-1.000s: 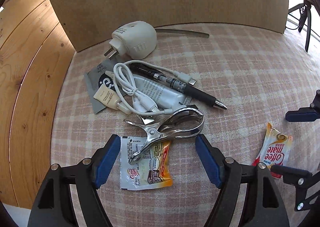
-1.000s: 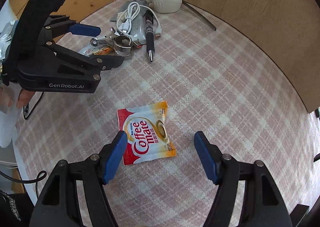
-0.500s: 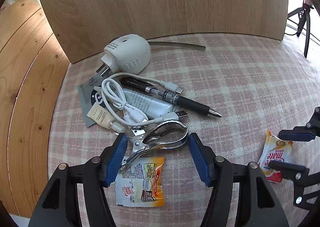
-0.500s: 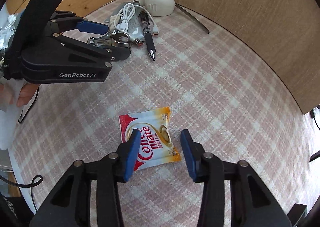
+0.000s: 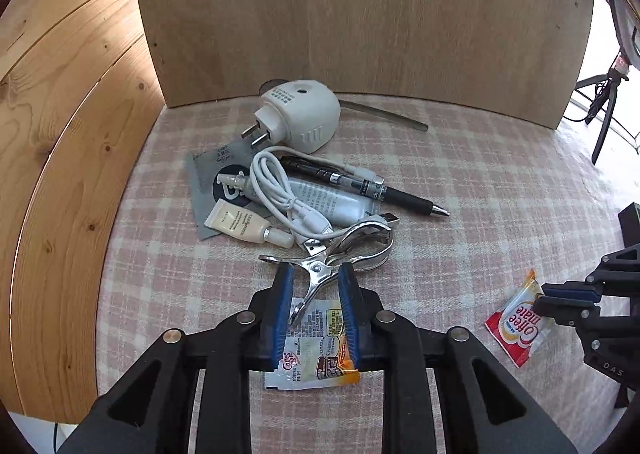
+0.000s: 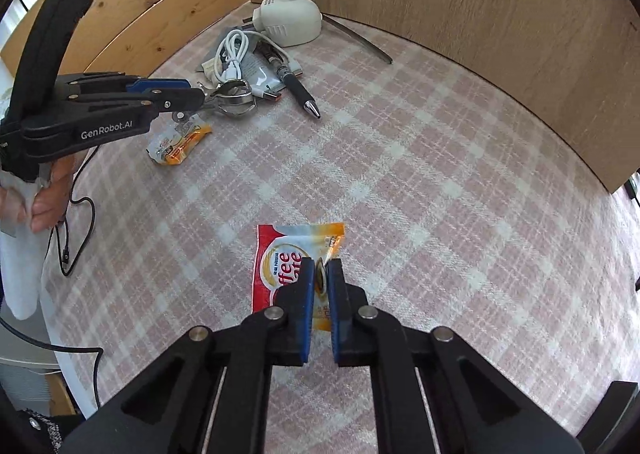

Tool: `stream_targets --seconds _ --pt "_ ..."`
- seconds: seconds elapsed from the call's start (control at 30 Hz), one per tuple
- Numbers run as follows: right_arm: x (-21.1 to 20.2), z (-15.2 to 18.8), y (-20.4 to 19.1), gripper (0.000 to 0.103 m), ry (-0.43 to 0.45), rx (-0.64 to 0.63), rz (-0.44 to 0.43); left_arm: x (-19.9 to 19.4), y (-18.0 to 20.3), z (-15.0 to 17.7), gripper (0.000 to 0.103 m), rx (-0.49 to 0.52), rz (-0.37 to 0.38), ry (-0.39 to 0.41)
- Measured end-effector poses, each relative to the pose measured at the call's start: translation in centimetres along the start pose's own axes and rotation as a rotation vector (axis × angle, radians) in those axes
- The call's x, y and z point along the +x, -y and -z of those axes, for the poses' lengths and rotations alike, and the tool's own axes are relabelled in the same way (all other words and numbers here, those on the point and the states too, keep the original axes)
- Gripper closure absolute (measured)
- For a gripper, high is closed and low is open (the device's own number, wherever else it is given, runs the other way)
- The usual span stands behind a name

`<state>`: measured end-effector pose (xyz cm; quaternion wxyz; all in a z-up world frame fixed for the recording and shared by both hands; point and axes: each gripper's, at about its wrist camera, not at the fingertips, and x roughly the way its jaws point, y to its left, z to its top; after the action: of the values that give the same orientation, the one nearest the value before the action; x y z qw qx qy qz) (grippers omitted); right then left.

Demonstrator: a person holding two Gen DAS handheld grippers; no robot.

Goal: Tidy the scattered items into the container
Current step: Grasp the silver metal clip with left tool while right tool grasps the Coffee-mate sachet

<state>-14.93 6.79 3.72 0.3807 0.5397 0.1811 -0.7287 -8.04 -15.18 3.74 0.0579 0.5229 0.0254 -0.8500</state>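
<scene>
The left gripper (image 5: pixel 313 308), jaws just closing, clasps the metal clip (image 5: pixel 340 254) just in front of the white charger (image 5: pixel 300 116) pile. The right gripper (image 6: pixel 320 294) (also just closing) pinches 1 Coffee-mate sachet (image 6: pixel 280 254), well apart from the charger on the checked cloth (image 6: pixel 440 194).

A pink-and-cream checked tablecloth (image 6: pixel 420 158) carries a red, white and orange creamer sachet (image 6: pixel 280 254), a white cable (image 5: pixel 280 190), a black pen (image 5: pixel 384 194) and a silver clip (image 5: pixel 352 250).

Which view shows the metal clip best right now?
Left wrist view: the metal clip sits close and sharp, its handles between the left gripper's blue pads, which have just been closing. The right wrist view shows it small and far, partly hidden by that gripper.
</scene>
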Motion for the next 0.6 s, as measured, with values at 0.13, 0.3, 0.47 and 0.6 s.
stream_targets --seconds 0.13,0.3,0.47,0.6 --pt "-0.2 -0.4 0.6 0.096 -0.01 -0.002 -0.012 -0.6 2.1 -0.8 0.044 0.219 -0.008 0.012" --pt "-0.3 -0.9 1.7 0.096 -0.011 0.0 -0.023 0.7 4.0 -1.2 0.044 0.4 -0.061 -0.053" --pt "-0.2 -1.2 3.2 0.096 -0.018 0.033 -0.045 2.7 4.3 -1.1 0.049 0.432 -0.071 -0.099" --pt "-1.0 -1.4 5.4 0.097 -0.011 0.073 -0.061 2.6 3.9 -0.9 0.069 0.395 -0.033 -0.107"
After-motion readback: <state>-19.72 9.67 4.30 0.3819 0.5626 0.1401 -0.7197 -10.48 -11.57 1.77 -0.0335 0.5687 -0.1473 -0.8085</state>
